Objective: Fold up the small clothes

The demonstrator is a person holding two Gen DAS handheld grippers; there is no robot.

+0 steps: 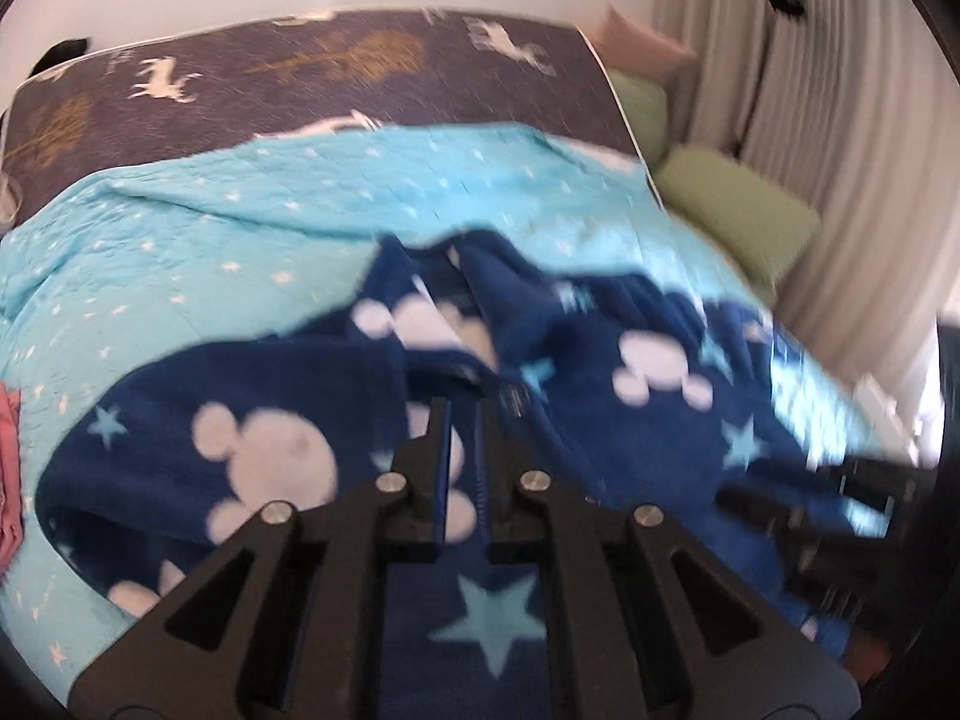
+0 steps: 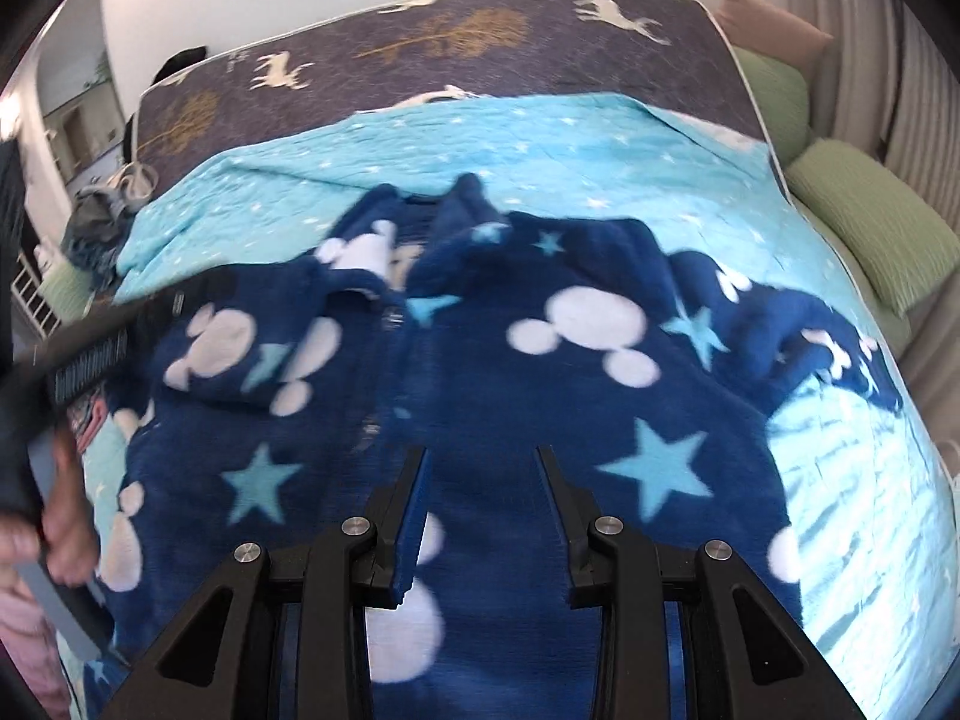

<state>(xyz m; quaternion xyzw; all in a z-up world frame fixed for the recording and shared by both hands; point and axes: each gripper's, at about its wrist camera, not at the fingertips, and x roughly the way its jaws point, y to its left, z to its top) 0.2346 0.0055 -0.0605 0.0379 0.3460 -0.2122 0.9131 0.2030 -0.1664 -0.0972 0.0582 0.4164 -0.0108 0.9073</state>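
A navy fleece garment (image 1: 660, 372) (image 2: 588, 324) with white mouse heads and light blue stars lies rumpled on a turquoise star quilt (image 1: 180, 252) (image 2: 840, 480). My left gripper (image 1: 465, 405) is over its middle, jaws almost together, pinching a layer of the fleece that drapes sharp beneath the fingers. My right gripper (image 2: 483, 453) holds a thick fold of the same garment between moderately spread pads, near its lower hem. The left gripper's blurred black body (image 2: 90, 354) and the hand on it (image 2: 66, 516) show at the left of the right wrist view.
Beyond the quilt lies a dark bedcover with deer and trees (image 1: 300, 90) (image 2: 480, 42). Green cushions (image 1: 738, 216) (image 2: 870, 222) and a pale curtain (image 1: 810, 120) line the right side. Pink cloth (image 1: 9, 480) sits at the left edge, and a grey clothes heap (image 2: 96, 222) lies far left.
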